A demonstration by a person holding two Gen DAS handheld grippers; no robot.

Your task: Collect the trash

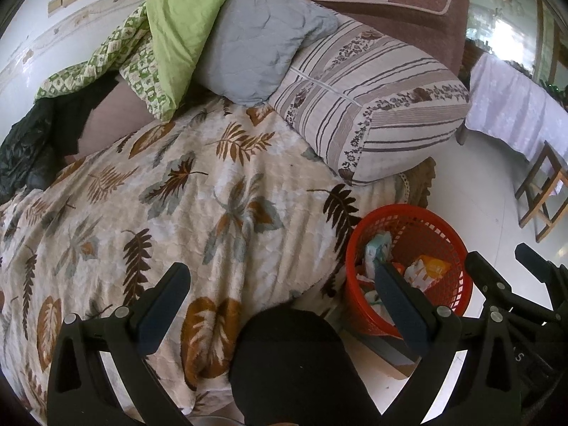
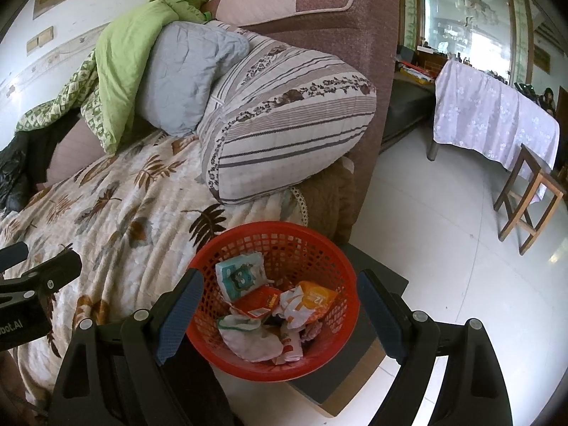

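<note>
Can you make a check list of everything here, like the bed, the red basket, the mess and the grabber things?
Surface: leaf-print blanket on the bed, no trash seen on it.
Job's things: red basket on the floor, holding wrappers and crumpled paper.
Clutter: striped pillow, grey pillow, green quilt.
Grippers: left gripper open, empty; right gripper open, empty, above the basket.
Cables: nothing seen.
Surroundings: covered table, wooden stool, tiled floor.
</note>
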